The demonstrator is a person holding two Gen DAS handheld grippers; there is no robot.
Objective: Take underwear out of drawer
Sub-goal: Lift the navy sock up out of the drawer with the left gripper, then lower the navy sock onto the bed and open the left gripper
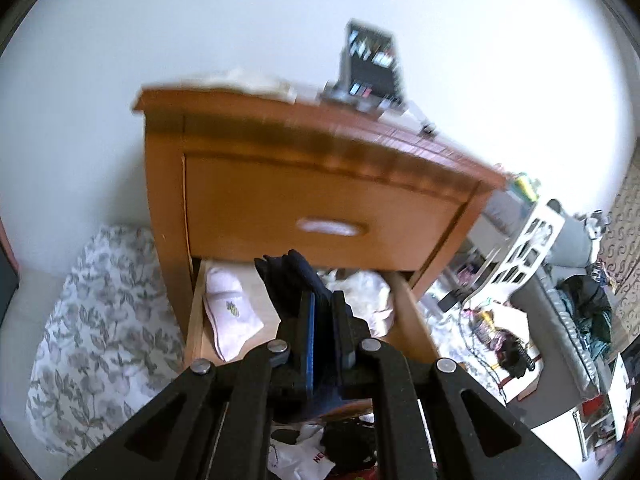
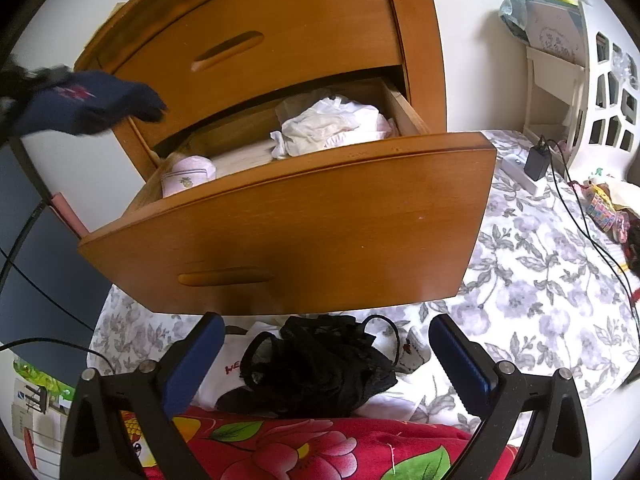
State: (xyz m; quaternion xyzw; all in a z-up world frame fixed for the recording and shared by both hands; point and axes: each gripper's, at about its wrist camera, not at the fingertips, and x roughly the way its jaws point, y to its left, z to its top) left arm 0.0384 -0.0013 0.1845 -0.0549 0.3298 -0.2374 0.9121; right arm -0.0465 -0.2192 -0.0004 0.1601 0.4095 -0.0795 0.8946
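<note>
The open drawer (image 2: 288, 216) of the wooden nightstand (image 1: 320, 168) holds a folded white piece (image 1: 232, 312) at its left and crumpled pale garments (image 2: 332, 124) at its right. Only my right view shows black lace underwear (image 2: 320, 364) lying on the floral bed (image 2: 540, 288) below. My left gripper (image 1: 324, 320) is clamped on navy underwear (image 1: 292, 280), lifted above the drawer. My right gripper (image 2: 324, 360) stands wide, empty.

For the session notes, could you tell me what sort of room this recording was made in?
Most likely a bedroom: a wooden nightstand stands with its clothes drawer pulled open, beside a floral bedspread and a red flowered blanket.
</note>
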